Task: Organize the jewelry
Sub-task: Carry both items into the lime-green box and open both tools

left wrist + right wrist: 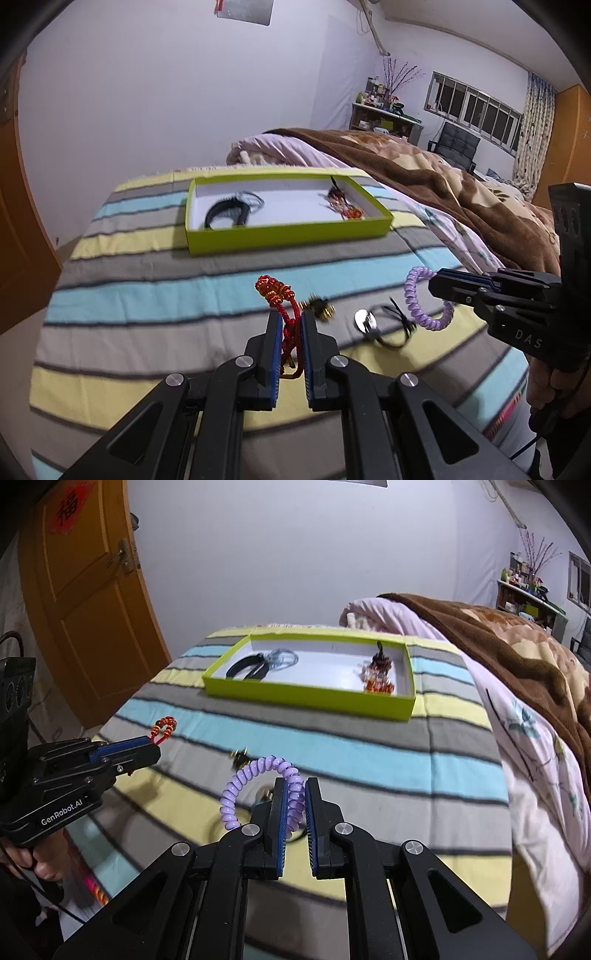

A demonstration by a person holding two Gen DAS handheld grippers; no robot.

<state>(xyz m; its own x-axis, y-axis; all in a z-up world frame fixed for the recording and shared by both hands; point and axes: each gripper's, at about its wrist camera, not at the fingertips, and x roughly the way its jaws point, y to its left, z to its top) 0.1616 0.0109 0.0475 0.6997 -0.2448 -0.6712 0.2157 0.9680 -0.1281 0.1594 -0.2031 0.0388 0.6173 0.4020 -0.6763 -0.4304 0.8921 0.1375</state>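
Your left gripper [291, 325] is pinching a red cord [290, 326] whose looped top is carrying red and gold beads, raised above the striped sheet [147, 295]. Your right gripper [295, 801] is clamping a lilac coil band [258, 771], its spiral arching up and out to the left of the fingers. Ahead, the green box [288, 236] is sitting on the sheet, holding a black band [225, 214] at one end and what may be an orange beaded piece [343, 206], blurred, at the other.
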